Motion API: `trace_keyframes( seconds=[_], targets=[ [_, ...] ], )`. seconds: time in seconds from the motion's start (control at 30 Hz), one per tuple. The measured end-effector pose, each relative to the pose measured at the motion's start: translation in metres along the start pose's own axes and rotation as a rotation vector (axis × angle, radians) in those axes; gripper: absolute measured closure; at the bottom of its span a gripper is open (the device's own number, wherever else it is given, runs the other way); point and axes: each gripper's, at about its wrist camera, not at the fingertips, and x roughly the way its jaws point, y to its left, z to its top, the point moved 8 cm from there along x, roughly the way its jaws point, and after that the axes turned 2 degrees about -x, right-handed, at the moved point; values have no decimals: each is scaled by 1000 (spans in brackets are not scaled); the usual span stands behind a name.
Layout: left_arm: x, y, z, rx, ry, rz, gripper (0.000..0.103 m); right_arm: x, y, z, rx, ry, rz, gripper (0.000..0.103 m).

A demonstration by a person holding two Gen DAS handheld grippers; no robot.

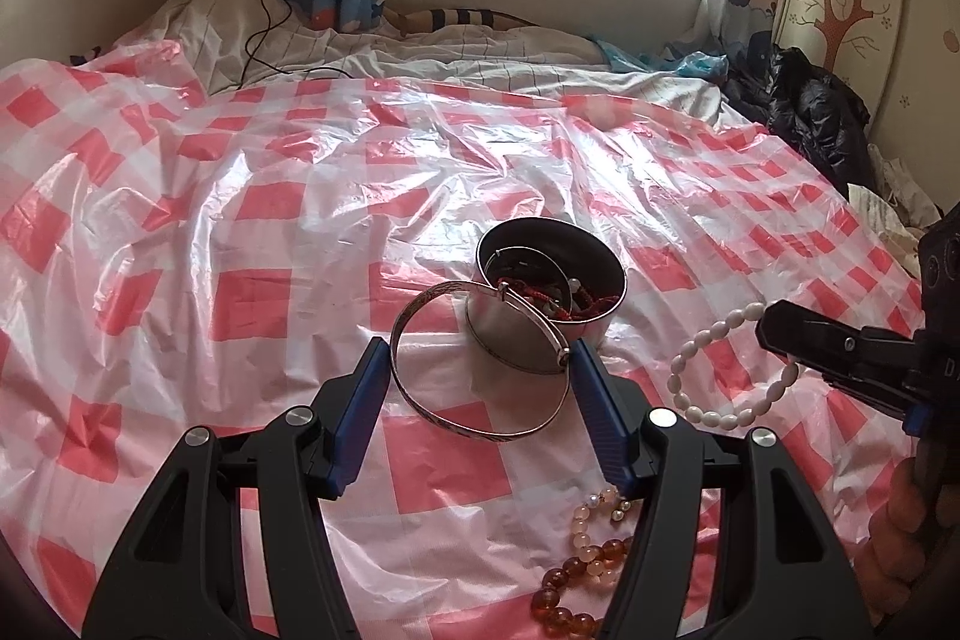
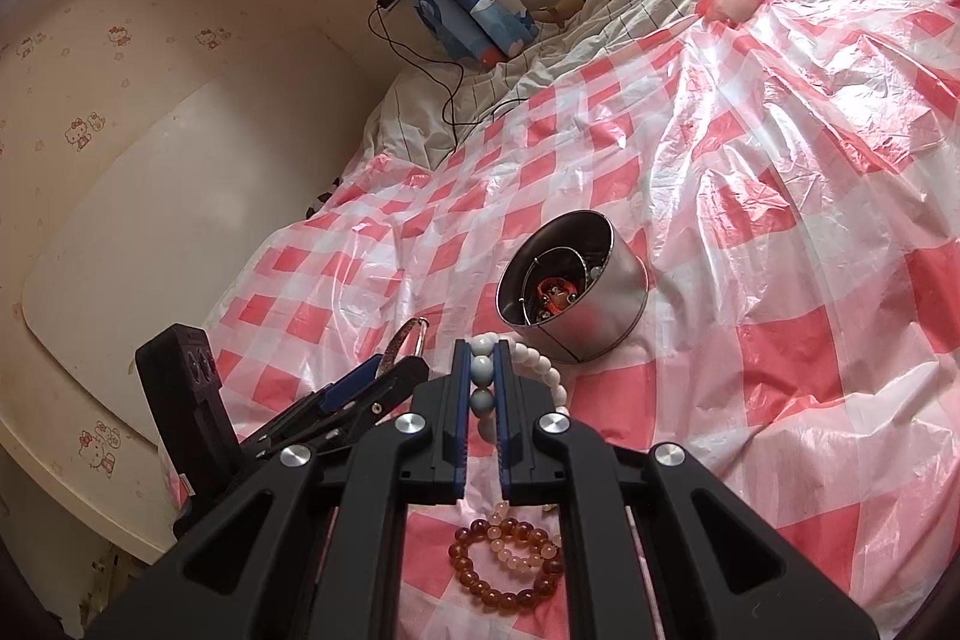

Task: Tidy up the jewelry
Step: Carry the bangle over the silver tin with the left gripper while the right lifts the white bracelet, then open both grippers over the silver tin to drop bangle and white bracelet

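Gripping silver bangle (image 1: 480,364) in left jaws, right jaws clamping white bracelet (image 2: 528,358), tin (image 1: 549,292) rim near

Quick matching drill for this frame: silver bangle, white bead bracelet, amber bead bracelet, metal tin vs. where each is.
Things:
1. silver bangle
2. white bead bracelet
3. amber bead bracelet
4. metal tin

Places:
A. lying loose on the checked plastic sheet
B. clamped in the right claw
C. between the left claw's pads
D. standing on the sheet, jewelry inside

Pairs: 1-C, 2-B, 3-A, 4-D
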Motion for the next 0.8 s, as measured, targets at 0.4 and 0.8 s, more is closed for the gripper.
trace_keyframes(
  seconds=[0.4, 0.8],
  targets=[
    [12, -15, 20, 15, -37, -33, 45, 12, 17, 25, -33, -34, 23, 95],
    [95, -45, 33, 97, 123, -74, 43, 53, 14, 85, -86, -74, -5, 95]
  ],
)
